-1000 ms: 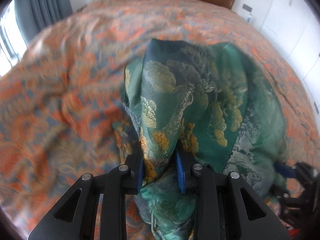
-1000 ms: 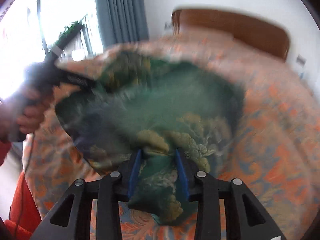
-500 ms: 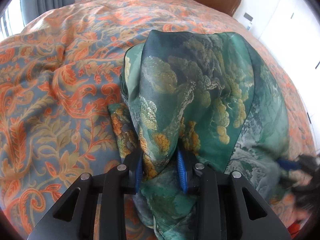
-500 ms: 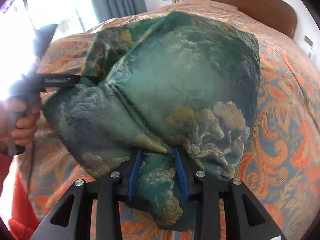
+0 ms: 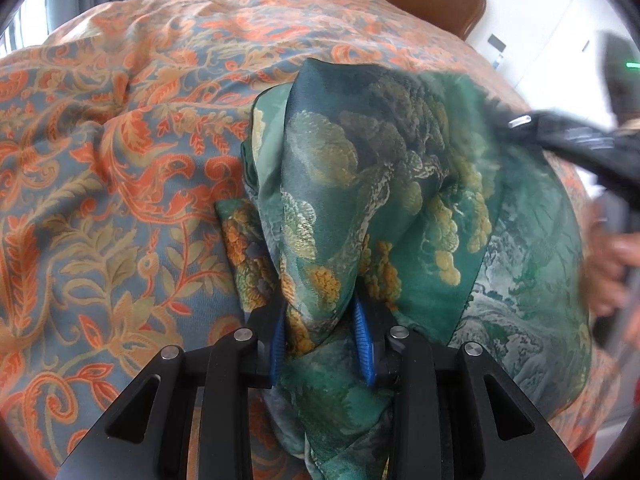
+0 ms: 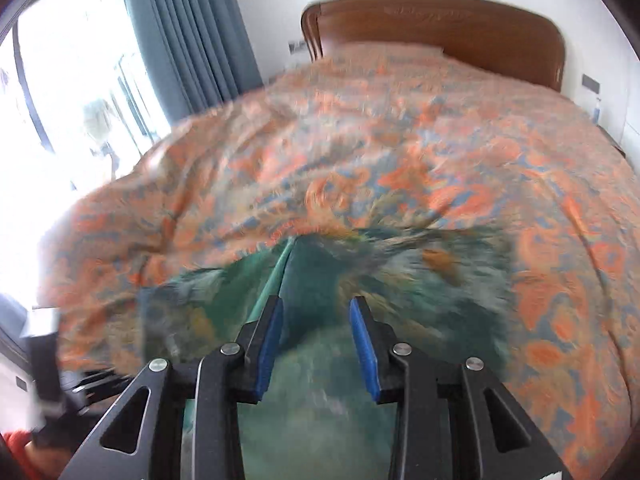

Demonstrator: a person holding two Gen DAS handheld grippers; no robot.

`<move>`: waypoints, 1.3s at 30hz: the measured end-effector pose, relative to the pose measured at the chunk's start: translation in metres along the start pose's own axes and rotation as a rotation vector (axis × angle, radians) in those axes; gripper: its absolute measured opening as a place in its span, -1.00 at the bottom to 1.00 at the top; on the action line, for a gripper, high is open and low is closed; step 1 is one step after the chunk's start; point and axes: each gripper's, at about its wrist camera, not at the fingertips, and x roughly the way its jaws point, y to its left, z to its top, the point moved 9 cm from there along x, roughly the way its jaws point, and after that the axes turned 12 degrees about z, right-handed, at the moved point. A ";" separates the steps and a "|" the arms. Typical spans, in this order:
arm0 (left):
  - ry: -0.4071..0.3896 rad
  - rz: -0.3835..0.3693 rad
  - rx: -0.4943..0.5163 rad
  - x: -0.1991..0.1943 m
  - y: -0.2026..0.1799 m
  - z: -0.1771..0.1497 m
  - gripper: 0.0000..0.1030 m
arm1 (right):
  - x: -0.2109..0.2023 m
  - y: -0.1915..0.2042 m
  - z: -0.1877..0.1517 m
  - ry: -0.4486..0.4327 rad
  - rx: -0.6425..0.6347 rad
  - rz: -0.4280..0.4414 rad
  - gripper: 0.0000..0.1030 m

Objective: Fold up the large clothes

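A green silky garment [image 5: 400, 184] with gold tree patterns lies bunched on the bed. My left gripper [image 5: 320, 312] is shut on a thick fold of it, and cloth spills down between the blue pads [image 5: 362, 332]. In the left wrist view my right gripper [image 5: 508, 120] reaches in from the upper right, blurred, at the garment's far edge, with a hand [image 5: 612, 256] on its handle. The right wrist view is blurred by motion. There the right gripper [image 6: 316, 320] has green garment [image 6: 320, 400] between its narrow-set pads, and a fold line [image 6: 282, 268] runs up to the left finger.
An orange and blue floral bedspread [image 5: 120, 184] covers the whole bed. A brown wooden headboard [image 6: 440, 32] stands at the far end, with blue curtains [image 6: 188, 32] and a bright window on the left. White walls and cupboards are on the right.
My right gripper has swung quickly across with its part of the garment; in the left wrist view it went from lower right to upper right. The left gripper kept its hold and barely moved.
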 end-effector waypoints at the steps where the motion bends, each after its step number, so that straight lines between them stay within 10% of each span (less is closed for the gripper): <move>1: 0.003 -0.004 -0.001 0.002 0.001 0.000 -0.43 | 0.014 -0.005 -0.002 0.016 0.009 -0.013 -0.31; 9: 0.009 -0.004 -0.005 0.009 -0.006 -0.002 -0.40 | 0.070 -0.038 -0.036 0.119 0.046 -0.112 -0.31; 16: 0.007 -0.017 -0.018 0.007 -0.003 -0.002 -0.40 | -0.030 -0.003 -0.059 0.009 0.014 0.021 -0.30; 21: 0.005 -0.019 -0.028 0.007 -0.003 -0.003 -0.39 | -0.111 0.029 -0.148 -0.025 -0.094 -0.008 -0.30; 29: -0.004 0.038 0.000 0.003 -0.011 -0.003 -0.36 | -0.086 0.013 -0.216 0.022 -0.041 -0.093 -0.29; 35: -0.107 0.065 -0.047 -0.056 0.009 0.005 0.65 | -0.102 0.018 -0.214 -0.008 -0.050 -0.126 -0.25; 39: -0.162 -0.040 -0.119 -0.103 0.042 0.003 0.88 | -0.153 0.015 -0.214 -0.118 0.056 -0.042 0.30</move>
